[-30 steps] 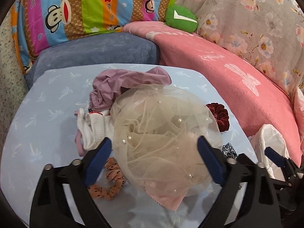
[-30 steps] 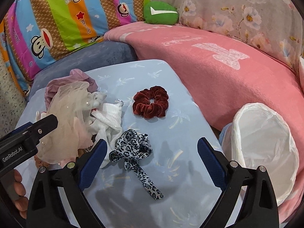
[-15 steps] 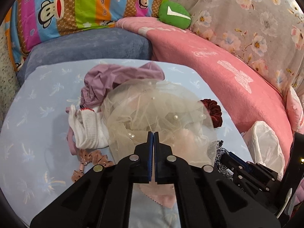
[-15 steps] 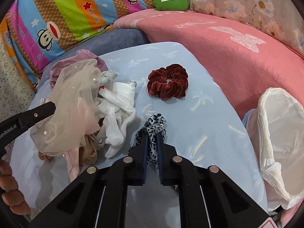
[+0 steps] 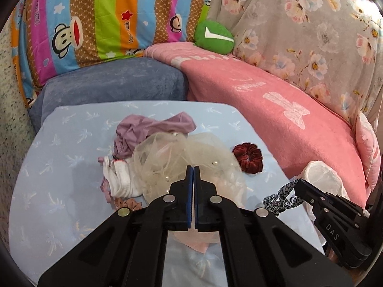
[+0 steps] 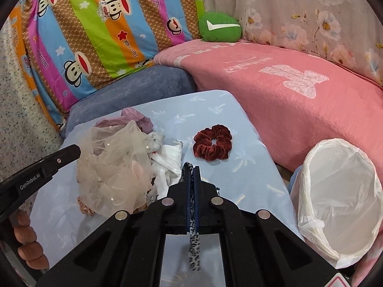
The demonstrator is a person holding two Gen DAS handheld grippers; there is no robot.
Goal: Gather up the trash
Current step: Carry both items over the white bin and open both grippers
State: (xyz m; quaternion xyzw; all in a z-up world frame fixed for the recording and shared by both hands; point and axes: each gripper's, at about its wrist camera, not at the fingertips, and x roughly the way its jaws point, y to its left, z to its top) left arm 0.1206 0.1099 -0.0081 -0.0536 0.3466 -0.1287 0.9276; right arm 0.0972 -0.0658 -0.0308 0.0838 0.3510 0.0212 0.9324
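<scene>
My left gripper point(image 5: 193, 167) is shut on a cream tulle veil with pearls point(image 5: 167, 162), lifted off the pile; the veil also shows in the right wrist view point(image 6: 115, 167). My right gripper point(image 6: 190, 167) is shut on a leopard-print scrunchie point(image 6: 194, 244), which hangs from its tip in the left wrist view point(image 5: 280, 199). A white-lined trash bin point(image 6: 340, 191) stands at the right, beside the table. A dark red velvet scrunchie point(image 6: 212, 142) lies on the light blue tabletop point(image 6: 239, 167).
A pile of a mauve cloth point(image 5: 148, 126), white socks point(image 5: 119, 179) and a peach scrunchie point(image 5: 126, 203) lies under the veil. A pink blanket point(image 6: 287, 91), a blue cushion point(image 5: 115, 83), a striped pillow point(image 6: 95, 35) and a green toy point(image 6: 219, 26) ring the table.
Both grippers went from open to shut, the left on the veil and the right on the leopard scrunchie. Both have since lifted their items off the table.
</scene>
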